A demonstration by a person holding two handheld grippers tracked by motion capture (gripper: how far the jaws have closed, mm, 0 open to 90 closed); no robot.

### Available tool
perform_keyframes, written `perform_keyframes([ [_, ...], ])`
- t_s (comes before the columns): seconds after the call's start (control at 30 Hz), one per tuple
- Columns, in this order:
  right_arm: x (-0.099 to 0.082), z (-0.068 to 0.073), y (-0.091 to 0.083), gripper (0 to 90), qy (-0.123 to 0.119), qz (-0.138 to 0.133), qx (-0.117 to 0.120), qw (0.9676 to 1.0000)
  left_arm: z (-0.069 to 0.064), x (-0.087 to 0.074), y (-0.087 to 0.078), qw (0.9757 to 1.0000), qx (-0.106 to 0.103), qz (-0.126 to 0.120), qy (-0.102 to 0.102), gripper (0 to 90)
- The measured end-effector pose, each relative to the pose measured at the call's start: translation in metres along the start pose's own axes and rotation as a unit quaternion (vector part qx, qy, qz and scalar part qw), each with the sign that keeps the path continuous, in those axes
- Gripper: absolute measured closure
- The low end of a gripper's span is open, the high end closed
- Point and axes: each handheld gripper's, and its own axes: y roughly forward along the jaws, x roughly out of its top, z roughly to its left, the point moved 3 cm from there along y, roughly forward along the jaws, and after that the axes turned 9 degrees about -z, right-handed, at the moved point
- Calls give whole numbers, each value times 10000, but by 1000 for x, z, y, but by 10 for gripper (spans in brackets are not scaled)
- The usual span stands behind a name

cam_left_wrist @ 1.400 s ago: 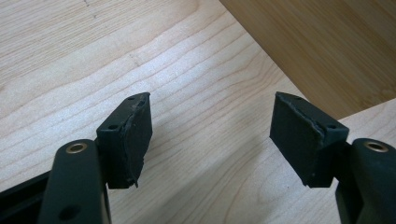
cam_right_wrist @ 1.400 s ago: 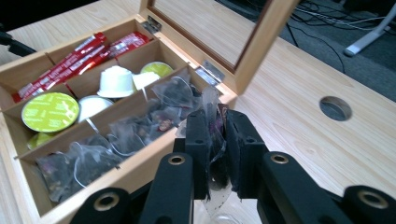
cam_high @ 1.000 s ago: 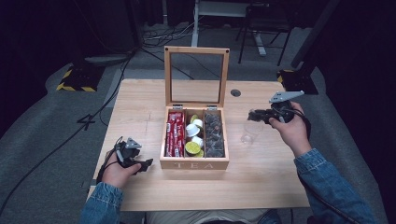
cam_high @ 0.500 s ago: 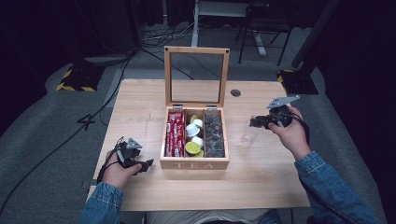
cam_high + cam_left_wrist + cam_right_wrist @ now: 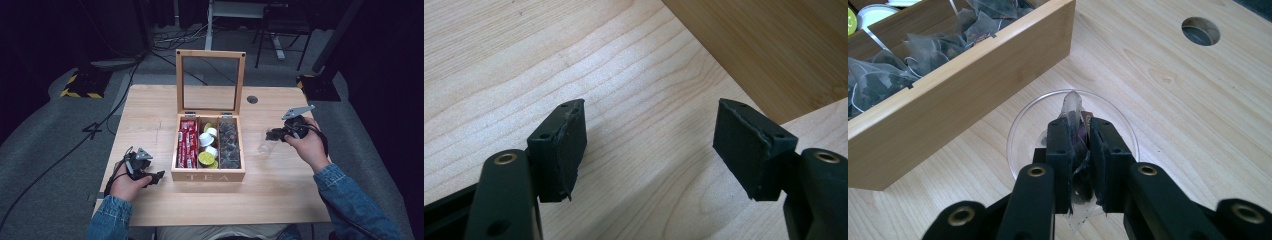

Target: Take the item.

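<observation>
Here, crinkly translucent tea bag [image 5: 1074, 112] over round clear glass [image 5: 1020, 131]

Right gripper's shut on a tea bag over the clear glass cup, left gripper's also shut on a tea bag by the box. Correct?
Not quite. The left gripper is open and holds nothing, as the left gripper view shows: bare table between its jaws. The rest stands: the right gripper is shut on a tea bag over the clear glass cup beside the box.
</observation>
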Motion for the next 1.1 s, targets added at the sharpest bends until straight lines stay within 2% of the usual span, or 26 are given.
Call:
perform_keyframes([
  [0.07,-1,0,1,787,17,22,27,10000,0,0,0,10000,-3,-5,-12,301],
  [0.13,-1,0,2,730,55,45,77,9999,0,0,0,10000,0,2,-4,301],
  [0.47,2,-2,-1,522,244,-219,-8,9995,0,0,1,10000,-13,-5,-9,301],
  [0.73,7,-5,-5,459,375,-535,44,9978,1,0,2,10000,-33,-15,-1,300],
  [0.8,11,-6,-9,432,471,-697,7,9965,2,0,2,10000,-33,-39,-4,300],
  [1.1,20,-9,-11,394,545,-1026,40,9932,4,-1,0,9999,-36,-105,-77,301],
])
